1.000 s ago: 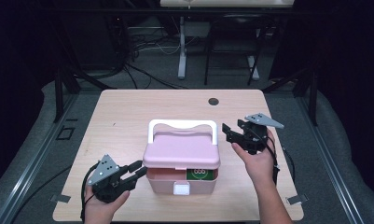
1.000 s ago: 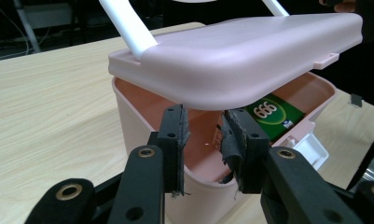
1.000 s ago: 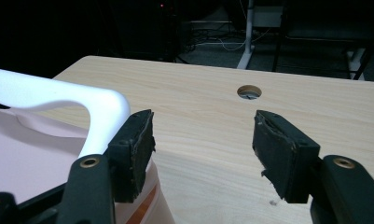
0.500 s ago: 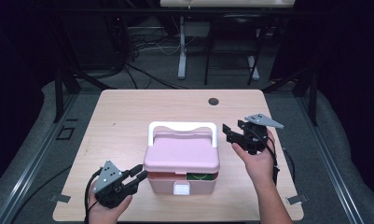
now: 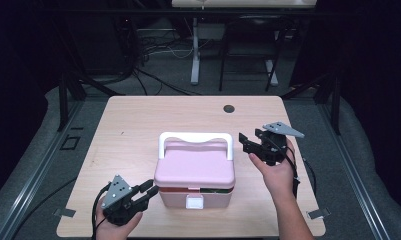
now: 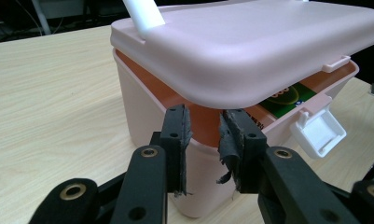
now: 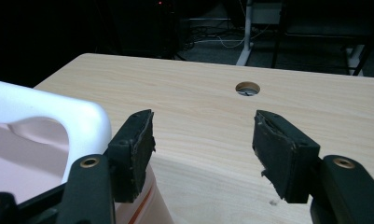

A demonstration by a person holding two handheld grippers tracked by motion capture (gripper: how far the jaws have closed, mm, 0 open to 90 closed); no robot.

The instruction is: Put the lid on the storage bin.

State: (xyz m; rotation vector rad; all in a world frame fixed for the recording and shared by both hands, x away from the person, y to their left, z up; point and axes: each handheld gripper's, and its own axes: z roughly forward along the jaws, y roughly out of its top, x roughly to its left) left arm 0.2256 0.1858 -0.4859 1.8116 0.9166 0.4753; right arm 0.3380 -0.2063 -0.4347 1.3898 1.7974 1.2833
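Wooden table point(image 5: 138, 130) carries a pink box point(image 5: 195, 172) at centre, white handle point(image 5: 195, 138) up, lid ajar, latch point(image 5: 194, 202) open. Left gripper point(image 5: 147, 189), at 8 o'clock, has neared its corner, jaws narrow. Right gripper point(image 5: 245, 142), at 2 o'clock, stays wide.

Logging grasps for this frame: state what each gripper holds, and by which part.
Nothing is held. The left gripper has its jaws slightly apart at the front corner of the pink box, under the raised lid. The right gripper is open beside the white handle.
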